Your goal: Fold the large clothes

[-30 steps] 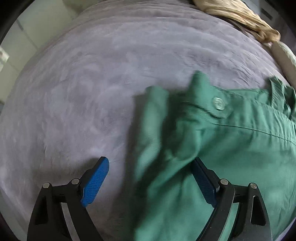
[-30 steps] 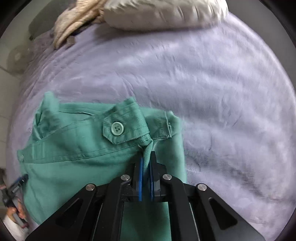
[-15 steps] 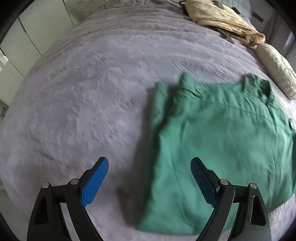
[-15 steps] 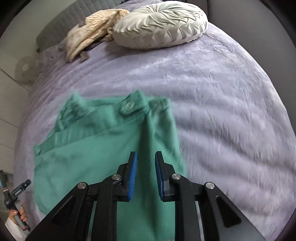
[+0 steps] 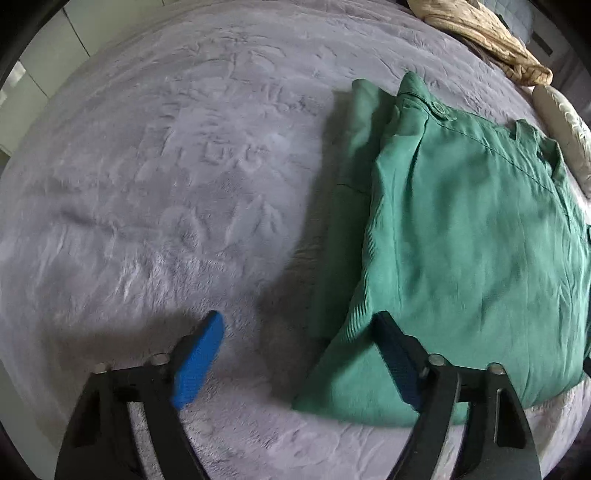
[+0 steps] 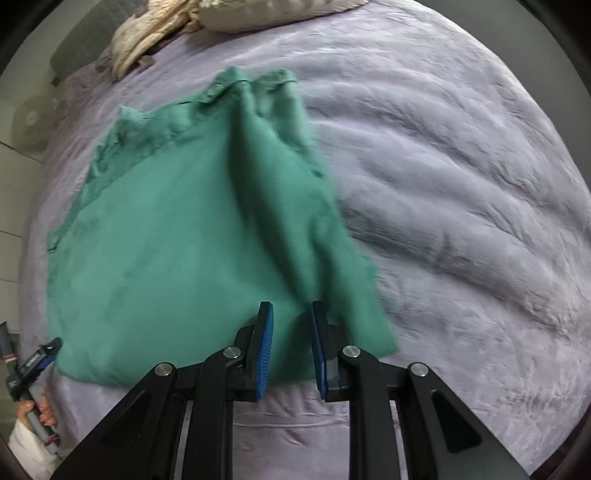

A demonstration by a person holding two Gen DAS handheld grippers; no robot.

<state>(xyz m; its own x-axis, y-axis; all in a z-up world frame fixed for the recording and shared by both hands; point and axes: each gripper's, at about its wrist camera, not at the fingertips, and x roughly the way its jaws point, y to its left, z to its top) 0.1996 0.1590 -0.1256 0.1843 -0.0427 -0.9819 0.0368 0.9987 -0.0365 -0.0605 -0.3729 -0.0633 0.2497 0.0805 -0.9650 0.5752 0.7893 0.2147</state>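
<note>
A bed covered with a soft lavender-grey blanket point(image 5: 155, 192) fills both views, its plush surface marked with creases and rumples; at the far end of the bed lies a crumpled beige cloth point(image 5: 480, 33), and beside it a pale round cushion point(image 5: 565, 125) shows at the edge of the left view; pale cabinet fronts show beyond the bed on the left side of that view.

A large green garment point(image 5: 461, 236) lies folded flat on the blanket near the close edge of the bed; its buttoned top end points away toward the cushion, a button point(image 5: 439, 108) is visible near its far left corner, and a narrower folded layer runs along its left side.

The left gripper point(image 5: 299, 328) hovers low over the garment's near left corner with its blue-padded fingers spread wide apart, holding nothing; one finger sits over bare blanket, the other over the green fabric's near edge.

The right gripper point(image 6: 290, 314) sits at the garment's point(image 6: 177, 236) near edge, toward its right side, where a raised fold of cloth runs away from it; its fingers are parted by a narrow gap and no fabric is pinched between them; this view is blurred.

At the lower left of the right view, the person's left hand point(image 6: 37, 410) grips the handle of the other tool.
</note>
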